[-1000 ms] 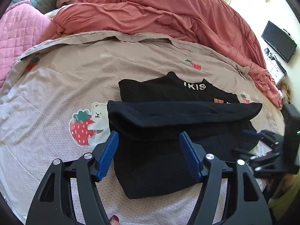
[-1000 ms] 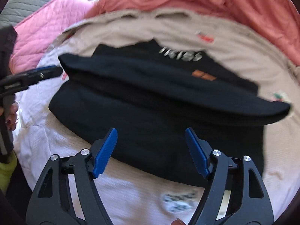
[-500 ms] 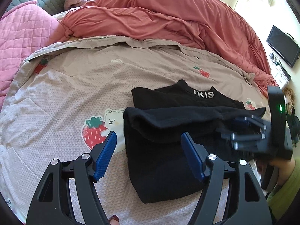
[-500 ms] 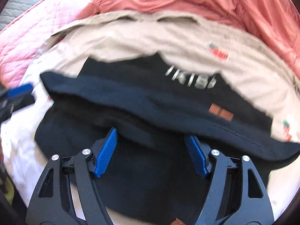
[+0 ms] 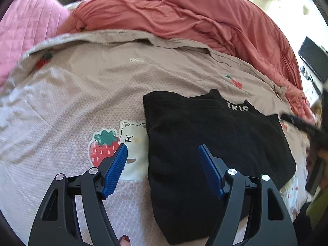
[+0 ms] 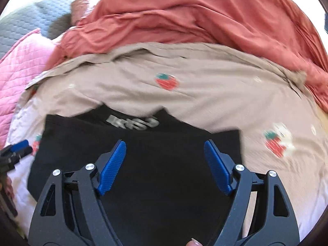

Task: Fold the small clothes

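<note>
A black garment [image 5: 207,143] lies flat on a bed, on a beige sheet [image 5: 82,94] printed with strawberries and a bear. It appears folded over on itself into a rough rectangle, its collar with white lettering [image 5: 237,108] peeking out at the far edge. That flat, squared lie suggests one fold is done and the cloth has been let go so it can settle before the next fold.

The left gripper [image 5: 163,168] hovers above the garment's left edge, pointing steeply down. Its fingers stand wide apart and hold nothing. The left blue finger [image 5: 114,171] is over the bear print, just beside the cloth; the right blue finger [image 5: 210,171] is over the black fabric, so the garment's edge runs between them. This reads as a position ready to take that side edge.

The right gripper [image 6: 164,167] also points steeply down, over the middle of the garment [image 6: 143,184]. Its fingers have just been opening further and grip nothing; the black cloth lies beneath and beyond both fingers, with the blurred collar lettering [image 6: 133,123] just past the fingertips. A fingertip of the person [image 6: 193,242] shows at the bottom edge.

A rumpled coral duvet [image 5: 184,20] is heaped well beyond the fingers, and a pink quilt [image 5: 24,28] lies far to the left.
</note>
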Action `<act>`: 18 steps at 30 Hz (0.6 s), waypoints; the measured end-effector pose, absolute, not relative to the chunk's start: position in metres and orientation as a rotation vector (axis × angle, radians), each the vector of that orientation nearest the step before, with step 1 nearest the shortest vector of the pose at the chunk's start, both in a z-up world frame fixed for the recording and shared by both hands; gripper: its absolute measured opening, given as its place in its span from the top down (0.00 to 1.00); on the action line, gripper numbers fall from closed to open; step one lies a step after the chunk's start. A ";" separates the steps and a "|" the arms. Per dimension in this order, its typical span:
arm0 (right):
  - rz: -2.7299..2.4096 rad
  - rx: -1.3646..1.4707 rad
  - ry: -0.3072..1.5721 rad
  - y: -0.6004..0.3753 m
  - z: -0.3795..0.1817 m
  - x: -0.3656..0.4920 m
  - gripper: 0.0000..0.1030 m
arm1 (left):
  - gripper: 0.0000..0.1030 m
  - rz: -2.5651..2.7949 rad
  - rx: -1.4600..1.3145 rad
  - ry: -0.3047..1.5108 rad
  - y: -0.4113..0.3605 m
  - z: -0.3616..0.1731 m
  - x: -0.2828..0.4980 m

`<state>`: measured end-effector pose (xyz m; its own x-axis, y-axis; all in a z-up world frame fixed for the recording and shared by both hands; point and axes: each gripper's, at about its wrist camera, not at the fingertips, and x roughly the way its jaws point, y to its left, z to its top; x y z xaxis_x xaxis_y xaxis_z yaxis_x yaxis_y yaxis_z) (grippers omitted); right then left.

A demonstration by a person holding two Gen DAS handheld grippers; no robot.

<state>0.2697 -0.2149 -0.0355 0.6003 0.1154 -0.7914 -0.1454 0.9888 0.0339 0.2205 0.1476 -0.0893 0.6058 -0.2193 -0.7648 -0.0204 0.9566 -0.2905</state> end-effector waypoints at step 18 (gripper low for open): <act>-0.014 0.165 1.091 -0.302 -0.093 0.308 0.58 | 0.86 -0.168 -0.302 0.908 0.132 -0.111 0.248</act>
<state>0.3081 -0.3023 -0.0934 0.4627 0.0698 -0.8838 0.0926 0.9876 0.1265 0.2483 0.1323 -0.1108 0.6064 -0.2695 -0.7481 0.0162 0.9448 -0.3272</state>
